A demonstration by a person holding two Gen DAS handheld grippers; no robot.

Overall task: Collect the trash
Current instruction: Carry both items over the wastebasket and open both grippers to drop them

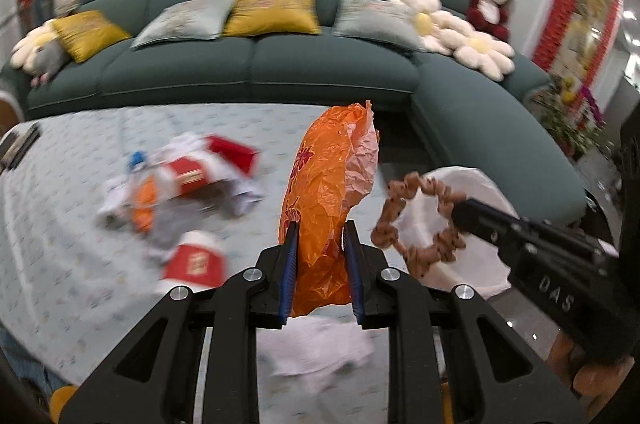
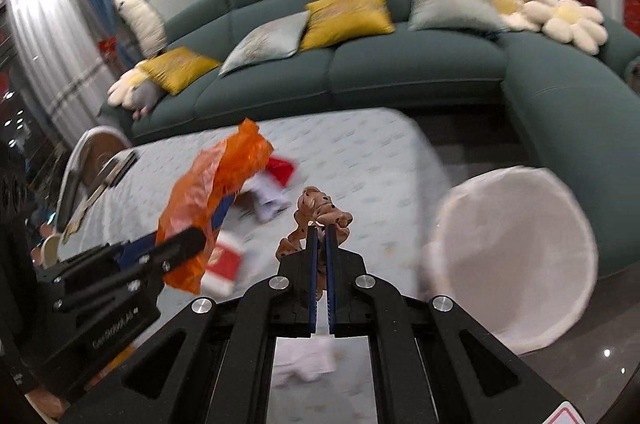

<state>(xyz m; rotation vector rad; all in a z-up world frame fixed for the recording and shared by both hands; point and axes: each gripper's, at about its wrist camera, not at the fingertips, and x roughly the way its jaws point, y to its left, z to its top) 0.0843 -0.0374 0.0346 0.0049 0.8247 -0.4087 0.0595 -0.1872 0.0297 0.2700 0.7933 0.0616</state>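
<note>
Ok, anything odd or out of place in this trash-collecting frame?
Yes: the right gripper is shut on a brown dotted scrunchie, which looks like a usable hair accessory, not trash. The left gripper holds an orange plastic bag.

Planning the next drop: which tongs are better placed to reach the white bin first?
Probably the right tongs: shut on the brown scrunchie, beside the white bin. The left tongs, gripping the orange bag, sit farther away.

My left gripper is angled down, jaws partly closed, pinching something. My right gripper is angled down too, jaws nearly together, clamped on something.
</note>
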